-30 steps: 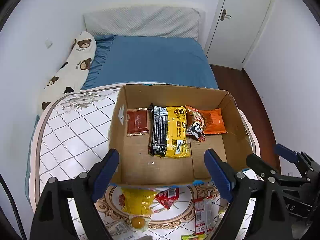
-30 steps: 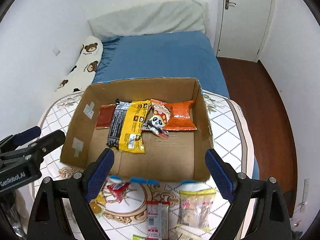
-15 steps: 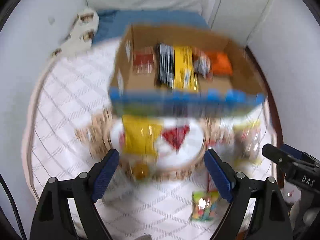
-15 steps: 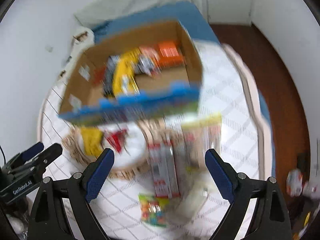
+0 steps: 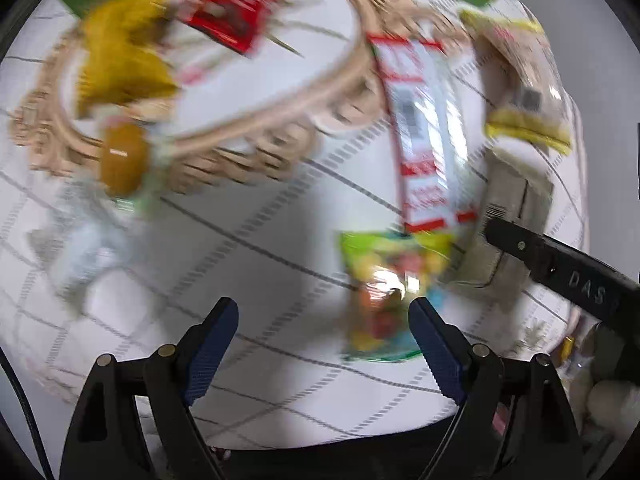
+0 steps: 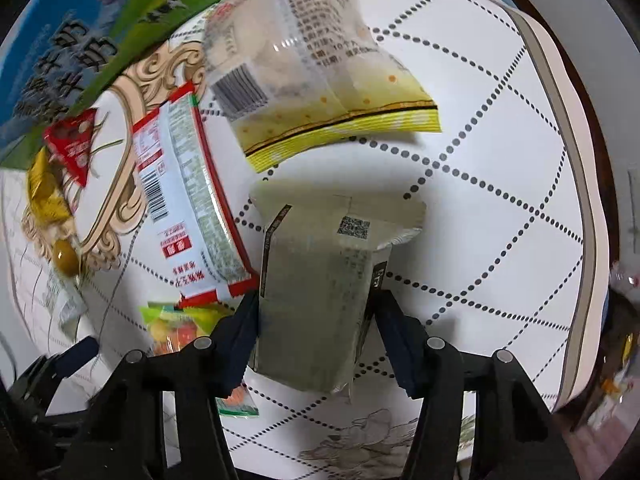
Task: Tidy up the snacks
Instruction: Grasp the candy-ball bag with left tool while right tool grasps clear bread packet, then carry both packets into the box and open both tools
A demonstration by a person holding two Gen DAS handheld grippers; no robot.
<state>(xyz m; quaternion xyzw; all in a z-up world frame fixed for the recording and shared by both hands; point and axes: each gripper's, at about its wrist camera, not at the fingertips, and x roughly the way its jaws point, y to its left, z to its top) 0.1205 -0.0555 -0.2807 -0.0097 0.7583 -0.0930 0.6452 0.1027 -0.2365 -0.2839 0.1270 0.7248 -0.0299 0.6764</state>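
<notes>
Two tools: our right tool (image 6: 314,320) is closing around the pale grey-green packet (image 6: 316,280), whose long axis runs straight ahead between the jaws. Our left tool (image 5: 322,344) hangs spread, the colourful candy bag (image 5: 380,292) just by its right jaw.

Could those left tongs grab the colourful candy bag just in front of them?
Probably yes. The left tongs stand open above the cloth with nothing between them, and the colourful candy bag lies flat beside their right finger. A small shift sideways should do it, though a red and white packet overlaps its far end.
</notes>
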